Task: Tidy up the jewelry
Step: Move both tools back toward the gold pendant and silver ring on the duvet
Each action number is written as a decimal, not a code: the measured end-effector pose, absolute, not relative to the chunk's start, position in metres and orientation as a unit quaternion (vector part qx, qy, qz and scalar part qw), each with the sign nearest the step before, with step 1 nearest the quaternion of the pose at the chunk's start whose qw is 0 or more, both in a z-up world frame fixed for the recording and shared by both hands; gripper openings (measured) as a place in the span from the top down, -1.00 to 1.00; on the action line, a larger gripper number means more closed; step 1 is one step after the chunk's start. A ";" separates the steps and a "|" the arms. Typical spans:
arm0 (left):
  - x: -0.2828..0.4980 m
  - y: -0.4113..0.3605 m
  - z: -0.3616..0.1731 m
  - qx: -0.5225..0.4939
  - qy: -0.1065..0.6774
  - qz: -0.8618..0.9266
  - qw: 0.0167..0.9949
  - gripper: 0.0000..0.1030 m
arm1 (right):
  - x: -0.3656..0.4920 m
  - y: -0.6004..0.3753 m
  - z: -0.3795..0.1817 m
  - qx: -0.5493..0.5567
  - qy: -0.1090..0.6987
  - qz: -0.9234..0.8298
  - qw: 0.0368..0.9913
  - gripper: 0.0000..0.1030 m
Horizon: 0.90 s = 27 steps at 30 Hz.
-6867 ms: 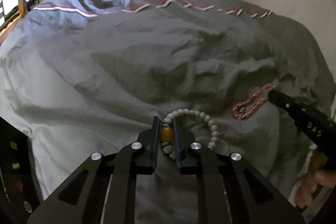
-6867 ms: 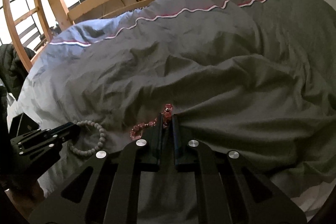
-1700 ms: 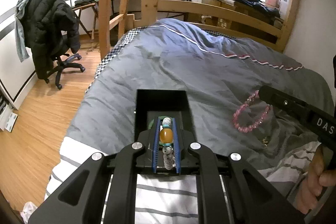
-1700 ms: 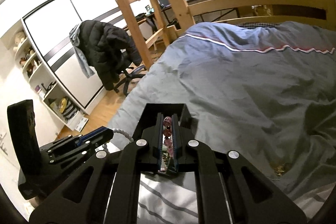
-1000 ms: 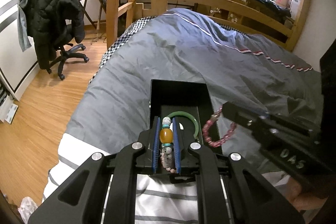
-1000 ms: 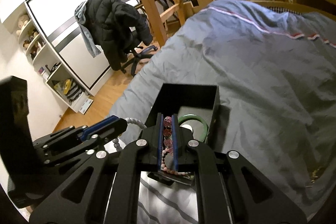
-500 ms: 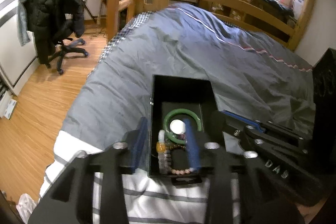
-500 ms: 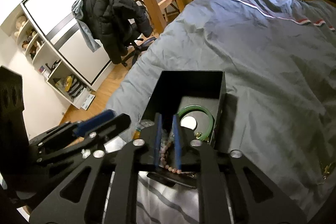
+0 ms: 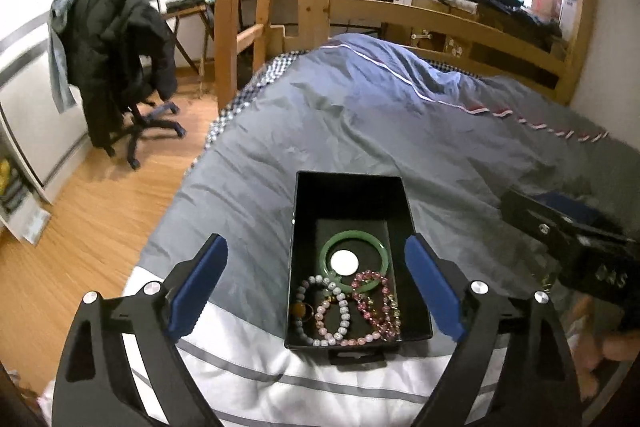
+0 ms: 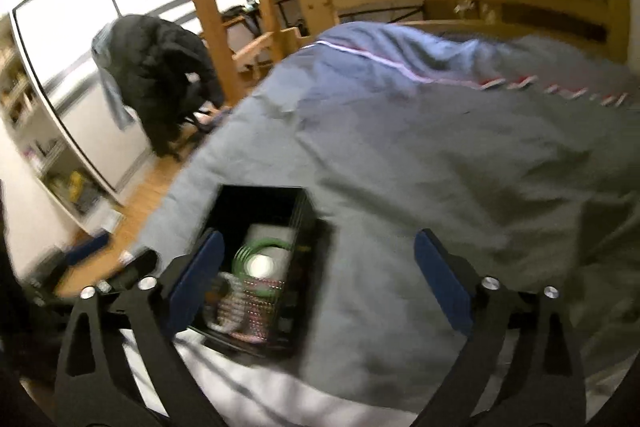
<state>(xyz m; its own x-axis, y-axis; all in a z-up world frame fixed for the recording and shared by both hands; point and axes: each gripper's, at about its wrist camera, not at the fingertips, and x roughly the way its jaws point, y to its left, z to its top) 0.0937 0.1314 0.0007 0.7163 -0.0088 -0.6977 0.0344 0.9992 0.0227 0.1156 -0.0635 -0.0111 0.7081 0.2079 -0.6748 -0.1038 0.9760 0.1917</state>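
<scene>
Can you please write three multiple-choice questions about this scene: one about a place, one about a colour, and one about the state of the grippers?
1. Where do the beaded bracelets lie?
A. On the wooden floor
B. Inside the black box, at its near end
C. On the chair with the jacket

2. What colour is the bangle in the box?
A. Green
B. Red
C. Yellow

3. In what state are the two grippers?
A. Both shut on a bracelet
B. Left open, right shut
C. Both open and empty

Answers:
1. B, the left wrist view shows the bracelets heaped in the box on the grey duvet, nearer to the camera than the bangle.
2. A, it is a smooth green ring around a white disc.
3. C, the blue pads of the left gripper and the right gripper stand wide apart with nothing between them.
</scene>
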 end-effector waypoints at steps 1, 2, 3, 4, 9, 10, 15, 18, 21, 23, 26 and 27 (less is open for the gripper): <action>0.093 0.126 0.001 0.023 0.375 -0.010 0.927 -0.74 | 0.113 -0.069 -0.011 0.057 0.371 0.076 0.924 -0.93; 0.093 0.121 0.001 0.025 0.375 -0.011 0.927 -0.74 | 0.109 -0.076 -0.010 0.042 0.370 0.065 0.926 -0.93; 0.092 0.117 0.001 0.026 0.375 -0.013 0.927 -0.74 | 0.105 -0.085 -0.010 0.032 0.369 0.057 0.927 -0.93; 0.092 0.113 0.000 0.026 0.376 -0.015 0.926 -0.74 | 0.103 -0.093 -0.010 0.027 0.370 0.052 0.927 -0.93; 0.089 0.082 -0.006 0.037 0.384 -0.039 0.922 -0.74 | 0.085 -0.149 -0.010 0.029 0.372 0.023 0.927 -0.93; 0.087 0.073 -0.008 0.044 0.384 -0.045 0.921 -0.74 | 0.081 -0.161 -0.010 0.033 0.368 0.018 0.929 -0.93; 0.078 0.029 -0.016 0.070 0.378 -0.090 0.919 -0.74 | 0.065 -0.208 -0.013 0.066 0.353 0.013 0.933 -0.92; 0.070 0.000 -0.022 0.077 0.374 -0.145 0.913 -0.73 | 0.063 -0.231 -0.022 0.082 0.359 0.016 0.930 -0.72; 0.063 -0.028 -0.030 0.084 0.374 -0.210 0.900 -0.65 | 0.067 -0.247 -0.036 0.101 0.382 0.029 0.918 -0.14; 0.059 -0.049 -0.041 0.092 0.377 -0.254 0.886 -0.54 | 0.071 -0.253 -0.047 0.118 0.400 0.057 0.907 0.18; 0.058 -0.085 -0.069 0.127 0.399 -0.297 0.858 -0.33 | 0.079 -0.256 -0.069 0.122 0.433 0.086 0.889 0.33; 0.060 -0.094 -0.079 0.138 0.408 -0.303 0.850 -0.30 | 0.082 -0.256 -0.076 0.125 0.443 0.096 0.883 0.33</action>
<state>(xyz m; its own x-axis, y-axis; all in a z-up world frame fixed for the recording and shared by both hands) 0.0595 -0.0943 -0.0788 0.4832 -0.4027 -0.7774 0.6280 0.7781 -0.0127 0.0817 -0.2560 -0.0763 0.5893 0.2808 -0.7576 -0.0590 0.9501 0.3062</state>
